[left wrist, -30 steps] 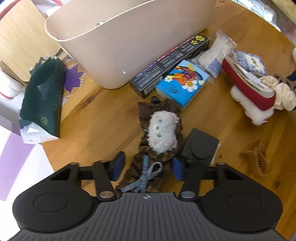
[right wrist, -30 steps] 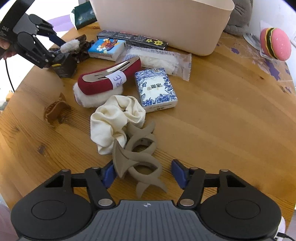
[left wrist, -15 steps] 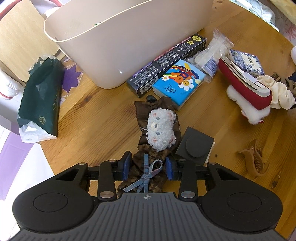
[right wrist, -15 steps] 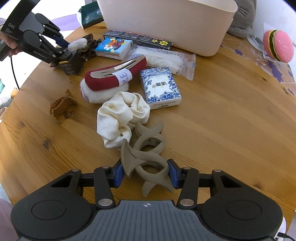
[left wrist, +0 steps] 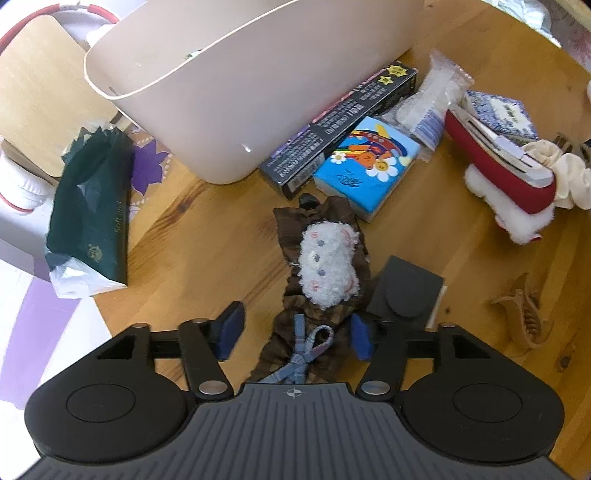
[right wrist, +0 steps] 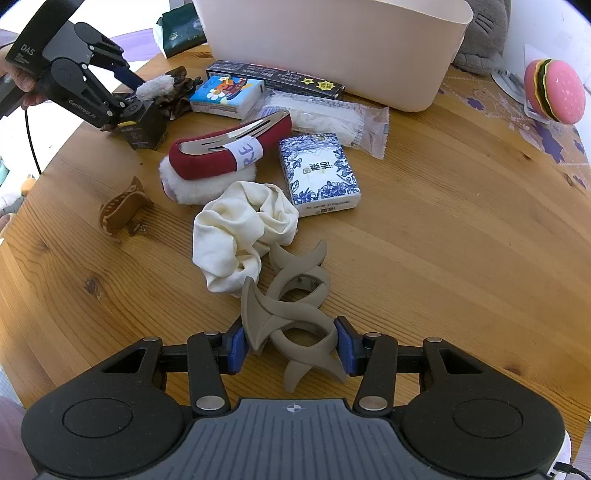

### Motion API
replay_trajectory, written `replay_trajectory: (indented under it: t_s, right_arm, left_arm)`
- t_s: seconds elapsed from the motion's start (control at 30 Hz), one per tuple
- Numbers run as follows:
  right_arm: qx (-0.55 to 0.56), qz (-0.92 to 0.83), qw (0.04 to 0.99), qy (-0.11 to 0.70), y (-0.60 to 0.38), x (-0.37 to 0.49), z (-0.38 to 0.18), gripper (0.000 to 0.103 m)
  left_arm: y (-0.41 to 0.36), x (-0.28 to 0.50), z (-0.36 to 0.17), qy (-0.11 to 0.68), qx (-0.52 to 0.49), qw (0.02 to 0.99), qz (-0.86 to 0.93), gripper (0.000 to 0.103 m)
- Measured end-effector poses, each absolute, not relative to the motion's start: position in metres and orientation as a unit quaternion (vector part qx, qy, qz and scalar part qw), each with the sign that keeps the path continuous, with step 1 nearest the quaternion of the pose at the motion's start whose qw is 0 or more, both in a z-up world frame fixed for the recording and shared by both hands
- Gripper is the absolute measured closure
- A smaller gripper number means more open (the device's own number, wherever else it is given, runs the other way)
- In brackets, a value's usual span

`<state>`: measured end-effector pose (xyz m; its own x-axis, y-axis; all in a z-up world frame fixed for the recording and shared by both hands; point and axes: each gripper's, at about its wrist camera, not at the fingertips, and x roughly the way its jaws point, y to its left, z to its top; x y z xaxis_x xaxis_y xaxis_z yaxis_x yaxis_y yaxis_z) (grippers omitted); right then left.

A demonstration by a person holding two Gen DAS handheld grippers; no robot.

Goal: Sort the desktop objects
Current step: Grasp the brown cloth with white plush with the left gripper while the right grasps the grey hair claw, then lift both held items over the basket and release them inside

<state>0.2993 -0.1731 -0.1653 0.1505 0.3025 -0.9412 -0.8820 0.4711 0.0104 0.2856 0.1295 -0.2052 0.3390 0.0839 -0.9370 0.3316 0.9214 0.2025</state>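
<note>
Round wooden table (right wrist: 461, 229), white wall (right wrist: 546, 22), bright light.

Bright, even daylight, soft shadows, whites blown out at the upper left; fisheye bends and darkens the corners.

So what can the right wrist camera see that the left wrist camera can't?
Only the right wrist view shows the hamburger toy, the grey hair claw gripped by the right gripper, and the left gripper from outside.

Only the left wrist view shows the blue bow between the left gripper's opening, clear pads.

Both show the beige bin, the cartoon tissue pack and the brown hair claw.
</note>
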Motion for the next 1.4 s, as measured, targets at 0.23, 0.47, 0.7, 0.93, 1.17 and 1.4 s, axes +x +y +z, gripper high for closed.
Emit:
replay_trajectory:
  t_s: [0.23,0.47,0.7,0.93,1.17,1.4]
  right_arm:
    - [-0.293,0.423,0.7,0.496,-0.172,0.301,-0.165,0.057]
    - [-0.286,0.422,0.702,0.497,-0.173,0.302,-0.167,0.052]
    - [-0.285,0.42,0.704,0.497,-0.171,0.302,-0.167,0.056]
    - [-0.285,0.42,0.704,0.496,-0.173,0.301,-0.165,0.057]
    - [-0.284,0.421,0.708,0.491,-0.177,0.303,-0.161,0.057]
    - [-0.275,0.426,0.715,0.481,-0.18,0.305,-0.146,0.057]
  left_arm:
    - [0.125,0.286,-0.205,0.57,0.177,0.798,-0.086,0.028]
    - [0.131,0.289,-0.208,0.576,0.145,0.799,-0.091,0.023]
    - [0.136,0.295,-0.205,0.575,0.081,0.809,-0.094,0.057]
    - [0.133,0.292,-0.204,0.569,0.077,0.813,-0.092,0.073]
    - [0.144,0.287,-0.203,0.567,0.056,0.819,-0.069,0.073]
    - [0.157,0.268,-0.185,0.55,0.037,0.832,-0.059,0.073]
